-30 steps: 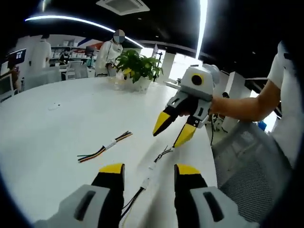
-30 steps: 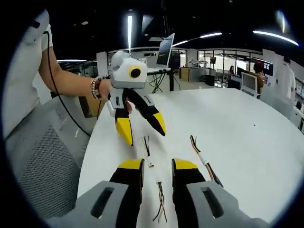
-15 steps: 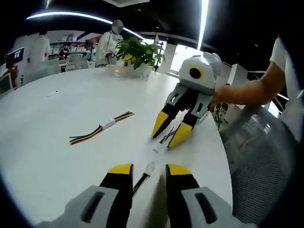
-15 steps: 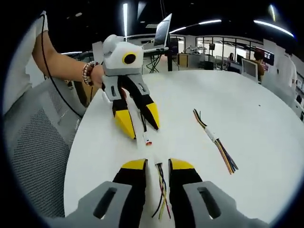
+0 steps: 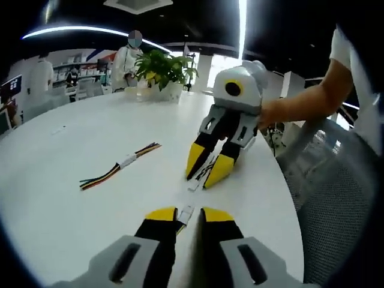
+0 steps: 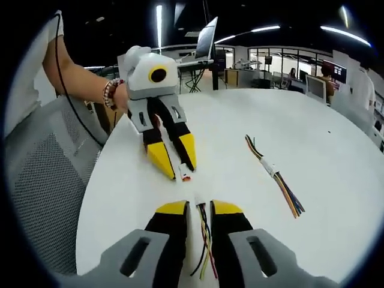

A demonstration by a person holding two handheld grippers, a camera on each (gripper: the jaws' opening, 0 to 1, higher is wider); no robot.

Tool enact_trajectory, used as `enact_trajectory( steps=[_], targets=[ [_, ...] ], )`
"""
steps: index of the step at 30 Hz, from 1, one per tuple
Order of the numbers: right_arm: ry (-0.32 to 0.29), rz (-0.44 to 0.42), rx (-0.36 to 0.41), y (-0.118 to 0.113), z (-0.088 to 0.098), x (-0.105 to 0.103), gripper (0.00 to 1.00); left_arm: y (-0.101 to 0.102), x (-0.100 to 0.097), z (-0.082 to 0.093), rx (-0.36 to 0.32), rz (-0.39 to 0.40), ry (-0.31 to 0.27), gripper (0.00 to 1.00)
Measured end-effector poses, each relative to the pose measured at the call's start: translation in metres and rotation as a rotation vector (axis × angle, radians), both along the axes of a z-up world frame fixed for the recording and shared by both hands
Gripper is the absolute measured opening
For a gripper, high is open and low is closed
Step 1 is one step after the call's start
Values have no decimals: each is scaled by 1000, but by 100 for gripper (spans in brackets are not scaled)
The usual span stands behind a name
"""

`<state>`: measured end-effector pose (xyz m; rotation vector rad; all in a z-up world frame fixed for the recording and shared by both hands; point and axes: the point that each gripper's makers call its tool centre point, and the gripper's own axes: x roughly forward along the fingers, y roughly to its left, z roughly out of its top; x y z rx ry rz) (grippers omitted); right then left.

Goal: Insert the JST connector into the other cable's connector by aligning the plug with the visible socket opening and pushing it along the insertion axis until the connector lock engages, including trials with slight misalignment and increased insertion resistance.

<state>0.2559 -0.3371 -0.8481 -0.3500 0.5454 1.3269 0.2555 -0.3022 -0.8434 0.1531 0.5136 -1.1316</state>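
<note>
On the white table (image 5: 72, 198), two short wire cables lie end to end, each with a white connector. My left gripper (image 5: 189, 215) is shut on one cable, whose connector (image 5: 186, 212) pokes out between the yellow tips. In the right gripper view the left gripper (image 6: 175, 157) comes in from the top, its red-tipped connector (image 6: 185, 174) pointing at me. My right gripper (image 6: 200, 208) is shut on the other cable's coloured wires (image 6: 204, 240), with that white connector (image 6: 197, 199) just past its tips. A short gap separates the two connectors. The right gripper (image 5: 207, 170) faces me in the left gripper view.
A spare multicoloured cable (image 5: 120, 165) (image 6: 273, 171) lies apart on the table. A potted plant (image 5: 159, 69) stands at the far edge. A grey mesh chair (image 5: 336, 198) (image 6: 42, 180) sits beside the table's rim. People stand in the background.
Both pairs of jaws have narrowed onto their cables. The two grippers have drawn closer together, bringing the connectors nearly end to end.
</note>
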Motion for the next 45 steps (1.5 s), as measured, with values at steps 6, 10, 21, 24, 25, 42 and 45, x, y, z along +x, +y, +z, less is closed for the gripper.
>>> enact_trajectory(
  steps=[6, 10, 21, 24, 25, 42, 45],
  targets=[
    [-60, 51, 43, 5, 0, -5, 9, 2, -1, -1, -49, -14, -74, 7],
    [-88, 74, 99, 7, -2, -7, 5, 3, -2, -1, -89, -20, -83, 7],
    [-63, 38, 221, 7, -1, -3, 5, 5, -2, 1, -144, -20, -83, 0],
    [-48, 33, 227, 8, 0, -3, 5, 5, -1, 1, -145, -21, -76, 0],
    [-41, 30, 229, 8, 1, -3, 4, 6, 0, 1, -155, -16, -64, 0],
    [-84, 55, 213, 12, 34, 2, 4, 2, -2, 12, -106, -54, -31, 0],
    [-107, 62, 211, 13, 41, 2, 4, -2, -2, 24, -125, -67, -61, 0]
  ],
)
